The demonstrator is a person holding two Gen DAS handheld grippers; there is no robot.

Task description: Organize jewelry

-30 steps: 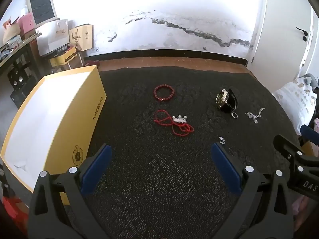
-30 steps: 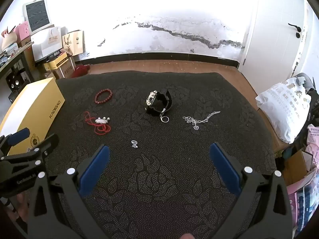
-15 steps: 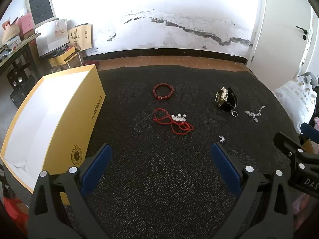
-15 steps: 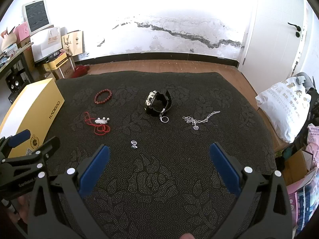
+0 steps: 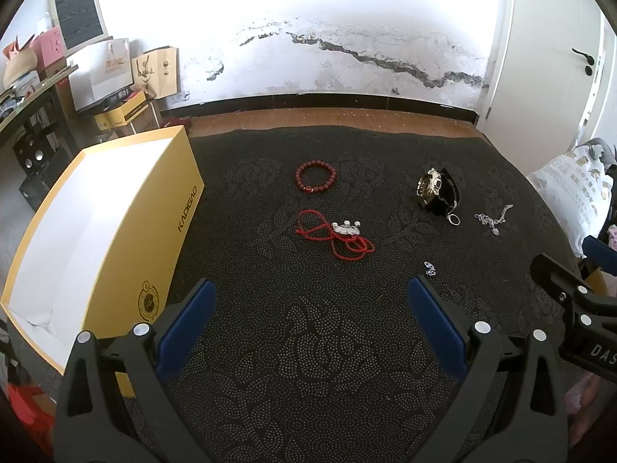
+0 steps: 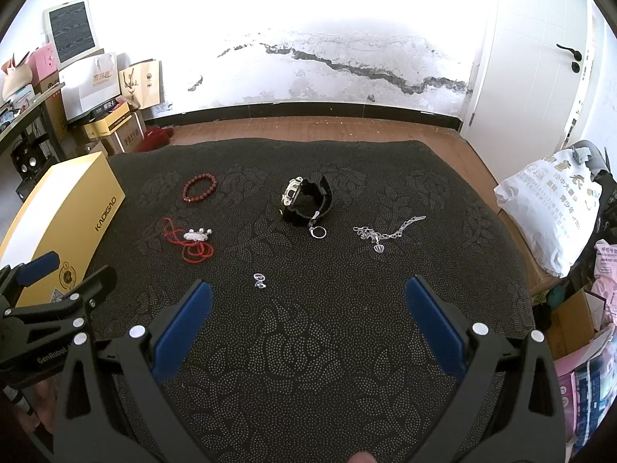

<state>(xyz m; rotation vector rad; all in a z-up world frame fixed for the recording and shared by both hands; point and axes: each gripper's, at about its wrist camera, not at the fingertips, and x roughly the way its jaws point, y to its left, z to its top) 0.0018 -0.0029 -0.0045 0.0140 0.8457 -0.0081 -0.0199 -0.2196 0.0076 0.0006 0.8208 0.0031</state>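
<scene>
**Ana:** Behind everything stands a white wall [image 5: 308,38] with a long dark crack, then a strip of wooden floor [image 6: 308,131]. In front lies a black cloth [image 5: 308,328] with a dotted rose pattern, covering the bench. What sits on it?

**Ben:** Six pieces of jewelry, one of each. One dark red bead bracelet [image 5: 315,176] lies flat as a ring, farthest back. Nearer is one red cord necklace [image 5: 334,233] with a silver charm, its tangle running from back-left to front-right. One black watch [image 6: 305,201] stands on its side, gold face turned left. One silver ring [image 6: 318,232] lies just in front of the watch, touching its strap end. One silver chain [image 6: 387,232] stretches left to right, its right end angled toward the wall. One small silver earring pair [image 6: 259,281] lies nearest, alone.

**Ana:** And the box?

**Ben:** One yellow box [image 5: 115,231], open on top and white inside, sits at the bench's left edge, its long side running front to back.

**Ana:** The tools?

**Ben:** The left tool [image 5: 308,316] and right tool [image 6: 308,316] both hang above the near cloth, blue pads spread wide, gripping nothing.

**Ana:** Do the views differ?

**Ben:** The left view looks into the box; the right view sees only its outside. The right view shows cartons [image 6: 578,316] on the floor at far right.
</scene>
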